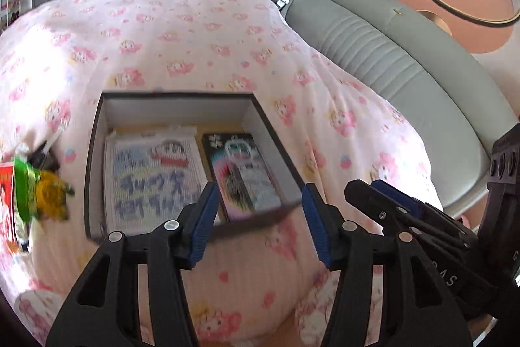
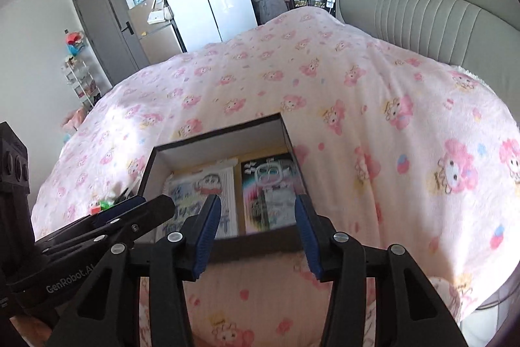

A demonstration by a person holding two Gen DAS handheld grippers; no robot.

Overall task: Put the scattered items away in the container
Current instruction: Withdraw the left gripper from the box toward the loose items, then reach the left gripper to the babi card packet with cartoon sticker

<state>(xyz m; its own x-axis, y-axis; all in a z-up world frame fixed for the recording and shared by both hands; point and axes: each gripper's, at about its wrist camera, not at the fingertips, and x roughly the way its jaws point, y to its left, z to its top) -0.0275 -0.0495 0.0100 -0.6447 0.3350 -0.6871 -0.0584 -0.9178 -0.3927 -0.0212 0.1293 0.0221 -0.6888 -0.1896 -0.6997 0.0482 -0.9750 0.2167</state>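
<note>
An open dark box with white inner walls (image 1: 182, 109) (image 2: 227, 142) sits on a pink patterned bedspread. Inside lie a cartoon-printed packet (image 1: 152, 174) (image 2: 204, 187) on the left and a black packaged item (image 1: 240, 174) (image 2: 269, 187) on the right. Loose items lie left of the box: a green and yellow packet (image 1: 39, 187) (image 2: 104, 204), a red packet (image 1: 6, 204) and a small dark object (image 1: 44, 156). My left gripper (image 1: 258, 218) is open and empty over the box's near rim. My right gripper (image 2: 258, 230) is open and empty, also at the near rim.
The pink bedspread (image 1: 195, 38) (image 2: 357, 119) covers the whole bed. A grey padded headboard (image 1: 390, 64) (image 2: 422, 12) stands at the right. The right gripper's body (image 1: 422, 223) shows beside the left one. Wardrobes and a door (image 2: 107, 25) stand behind the bed.
</note>
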